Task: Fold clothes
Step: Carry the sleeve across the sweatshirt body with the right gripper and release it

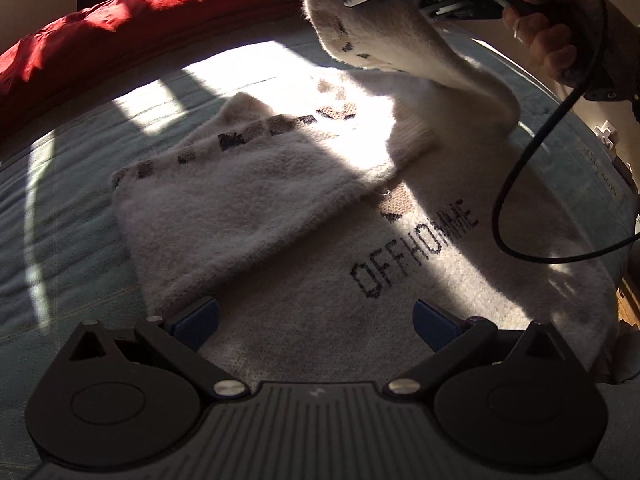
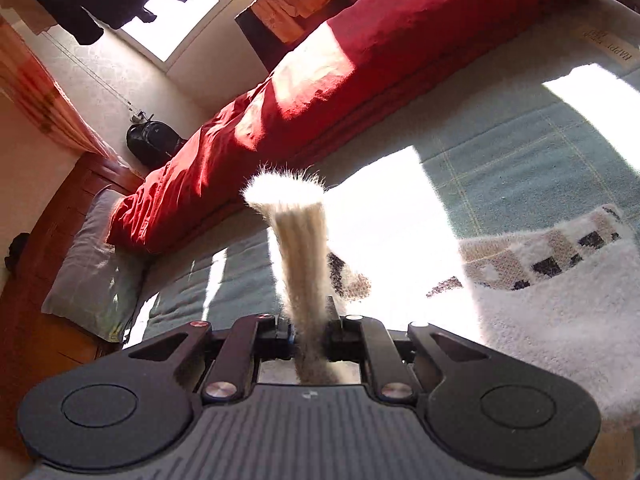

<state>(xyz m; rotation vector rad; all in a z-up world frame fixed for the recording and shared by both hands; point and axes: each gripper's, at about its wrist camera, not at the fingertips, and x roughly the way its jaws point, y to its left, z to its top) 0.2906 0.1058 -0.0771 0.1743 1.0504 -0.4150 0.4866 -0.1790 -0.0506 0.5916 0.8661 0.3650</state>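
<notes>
R gripper (image 2: 310,330): fingers closed tight on a sleeve (image 2: 298,248) of the sweater (image 1: 320,280); cuff end sticks out past the tips, fuzzy in the sun. In the left wrist view the same tool sits high at top right, a hand (image 1: 556,32) round its grip, w/ the sleeve hanging from it in an arc down to the shoulder. Held high so the sleeve clears the body and can swing across w/o dragging, I'd judge. L gripper (image 1: 316,322): fingers spread wide, gripping nothing, low over the hem area near the black lettering (image 1: 416,248); likely placed there to pin or steady the body while the other side moves. Sweater lies flat on the green bedcover (image 1: 72,216), lettering up. Other sleeve (image 1: 224,188) lies folded in across the chest, patterned band showing. So fold is part-way: one sleeve in, one in the air. Next move calls for laying the raised sleeve across the chest. Risk: fluffy knit may drag, shifting the body. Red duvet (image 2: 360,64) is bunched along the far edge, apart from the sweater.
</notes>
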